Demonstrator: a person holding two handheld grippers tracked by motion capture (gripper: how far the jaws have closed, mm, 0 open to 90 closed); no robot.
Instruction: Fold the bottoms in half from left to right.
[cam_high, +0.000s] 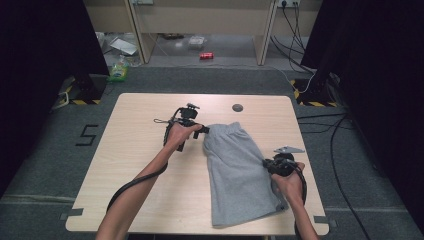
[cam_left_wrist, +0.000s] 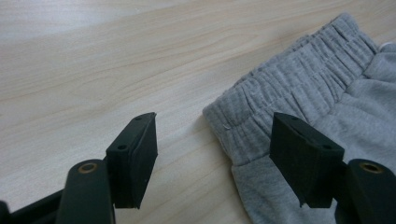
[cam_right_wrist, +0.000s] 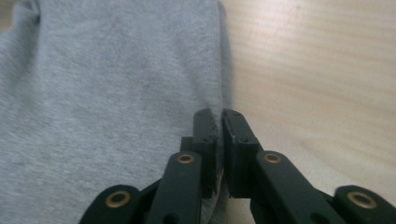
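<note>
A pair of grey shorts (cam_high: 237, 170) lies flat on the wooden table (cam_high: 140, 150), its elastic waistband toward the far side. My left gripper (cam_high: 204, 131) is at the waistband's left corner. In the left gripper view that gripper (cam_left_wrist: 212, 140) stands open, the waistband corner (cam_left_wrist: 243, 116) between the jaws with neither pad pressing on it. My right gripper (cam_high: 267, 162) sits at the right side edge of the shorts. In the right gripper view its jaws (cam_right_wrist: 220, 116) are pinched together on the edge of the grey fabric (cam_right_wrist: 116, 93).
A small dark round disc (cam_high: 238, 107) sits on the table near its far edge. Bare wood (cam_high: 150, 200) lies left of the shorts. Beyond the table, a red can (cam_high: 206, 55) and a green bottle (cam_high: 119, 70) lie on the floor; cables (cam_high: 340, 165) run at the right.
</note>
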